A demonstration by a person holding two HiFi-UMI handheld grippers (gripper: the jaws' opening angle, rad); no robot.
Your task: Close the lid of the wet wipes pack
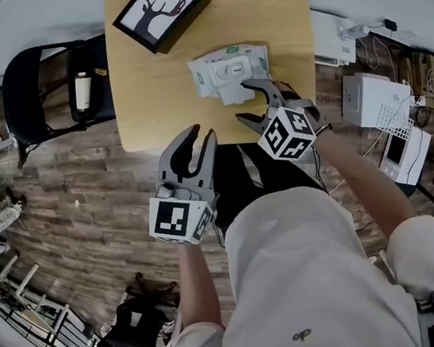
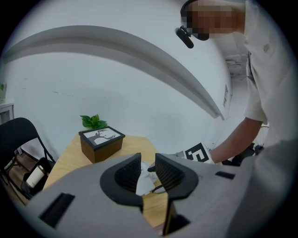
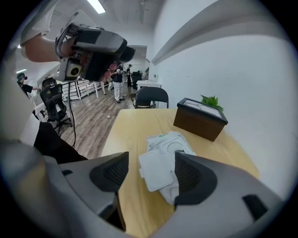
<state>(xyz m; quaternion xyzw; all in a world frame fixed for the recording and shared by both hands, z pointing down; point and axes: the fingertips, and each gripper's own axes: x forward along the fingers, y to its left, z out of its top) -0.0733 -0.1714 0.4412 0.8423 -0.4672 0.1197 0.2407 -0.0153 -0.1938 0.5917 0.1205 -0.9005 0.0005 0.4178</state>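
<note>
Wipes pack is lying by the table's near edge, open lid flopping toward the right gripper, which is hovering nearest with fingers wide apart, empty; left gripper is hanging off that edge, fingers narrowly apart, empty.

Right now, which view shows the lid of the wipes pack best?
The right gripper view: the open lid shows large between its jaws. The head view shows it small, from above; the left gripper view, only a sliver of the pack.
</note>
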